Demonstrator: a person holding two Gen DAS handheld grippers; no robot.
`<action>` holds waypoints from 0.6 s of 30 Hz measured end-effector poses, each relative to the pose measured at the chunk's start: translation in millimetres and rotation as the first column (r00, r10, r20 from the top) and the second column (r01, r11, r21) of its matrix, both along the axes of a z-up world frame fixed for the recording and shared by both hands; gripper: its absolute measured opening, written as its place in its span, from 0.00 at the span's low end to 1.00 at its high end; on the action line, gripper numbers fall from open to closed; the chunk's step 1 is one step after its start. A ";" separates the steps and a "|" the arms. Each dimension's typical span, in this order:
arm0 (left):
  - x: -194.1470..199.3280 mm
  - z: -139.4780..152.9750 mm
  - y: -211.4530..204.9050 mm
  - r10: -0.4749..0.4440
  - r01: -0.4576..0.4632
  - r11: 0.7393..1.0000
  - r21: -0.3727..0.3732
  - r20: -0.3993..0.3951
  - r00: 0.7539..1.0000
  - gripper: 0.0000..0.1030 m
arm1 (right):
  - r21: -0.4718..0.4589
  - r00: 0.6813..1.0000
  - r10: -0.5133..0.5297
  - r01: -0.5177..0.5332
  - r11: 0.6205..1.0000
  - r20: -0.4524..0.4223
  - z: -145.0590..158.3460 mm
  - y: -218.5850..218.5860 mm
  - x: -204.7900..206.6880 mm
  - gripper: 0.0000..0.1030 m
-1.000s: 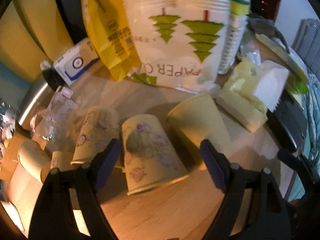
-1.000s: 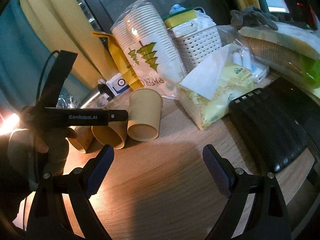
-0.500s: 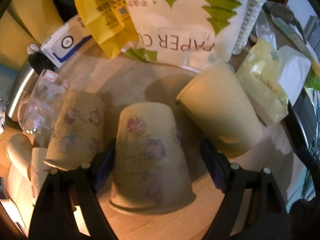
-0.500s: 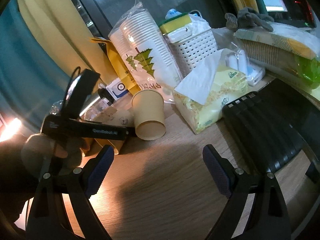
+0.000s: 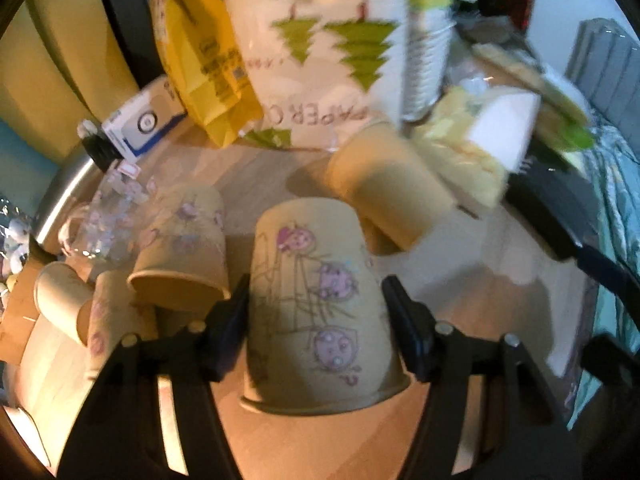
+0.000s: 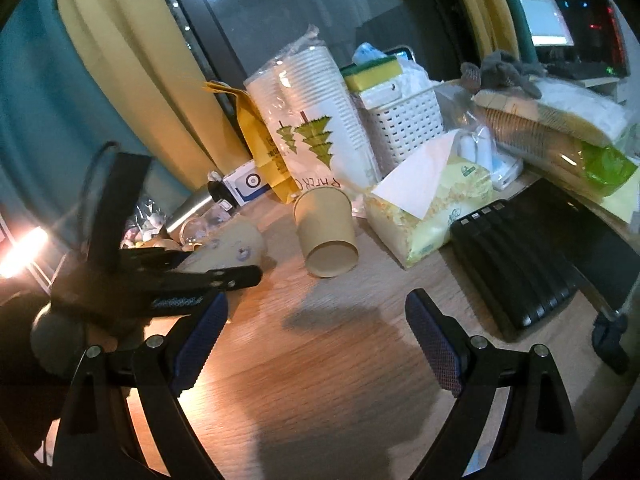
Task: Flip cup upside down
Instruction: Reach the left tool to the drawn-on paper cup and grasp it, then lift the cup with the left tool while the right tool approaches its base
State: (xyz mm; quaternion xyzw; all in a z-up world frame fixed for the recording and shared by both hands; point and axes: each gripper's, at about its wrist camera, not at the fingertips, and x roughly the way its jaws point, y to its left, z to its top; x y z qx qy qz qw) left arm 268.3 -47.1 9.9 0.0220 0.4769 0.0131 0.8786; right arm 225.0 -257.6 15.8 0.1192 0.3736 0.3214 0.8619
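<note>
— What do we make of the cup (image 5: 320, 304) between the fingers?
— We read it as matt paper, printed with purple cartoon faces. The table (image 6: 320, 368) looks like wood with a fine grain and a soft sheen.
— And the finger pads (image 6: 434, 344)?
— We see a rough, cross-hatched blue surface on matt black plastic arms.
— Behind?
— We note glossy clear film around the stacked paper cups (image 6: 320, 120), a perforated white plastic basket (image 6: 404, 124) and a brushed metal flask (image 6: 188, 210).

Dim room, warm glare low left (right view); left view motion-blurred; fisheye bends edges, dark vignette.
</note>
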 end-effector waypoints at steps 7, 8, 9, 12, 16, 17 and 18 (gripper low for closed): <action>-78.6 20.7 -14.1 -0.073 0.078 0.996 -0.037 0.125 0.989 0.63 | -0.023 0.999 -0.023 0.024 0.999 0.026 13.1 8.0 -30.4 0.90; -88.7 21.9 -13.9 -0.073 0.080 0.996 -0.048 0.135 0.988 0.63 | -0.026 0.999 -0.021 0.022 0.999 0.028 14.7 10.1 -35.7 0.90; -97.4 21.6 -12.2 -0.074 0.083 0.995 -0.061 0.141 0.987 0.63 | -0.029 0.999 -0.017 0.018 0.999 0.031 16.5 12.7 -42.0 0.90; -126.2 19.2 -9.8 -0.075 0.090 0.991 -0.098 0.144 0.987 0.63 | -0.017 1.000 0.012 -0.012 1.000 0.027 19.6 22.0 -60.7 0.90; -162.9 14.2 -1.3 -0.072 0.096 0.987 -0.129 0.178 0.981 0.63 | -0.011 0.998 0.052 -0.051 0.999 0.027 20.7 37.5 -84.5 0.90; -172.1 12.8 1.7 -0.068 0.095 0.987 -0.133 0.194 0.979 0.63 | -0.010 0.998 0.059 -0.059 0.998 0.027 21.1 41.3 -89.1 0.90; -179.7 10.8 4.0 -0.069 0.097 0.987 -0.132 0.205 0.976 0.63 | -0.018 0.998 0.063 -0.062 0.998 0.031 22.1 44.9 -93.8 0.90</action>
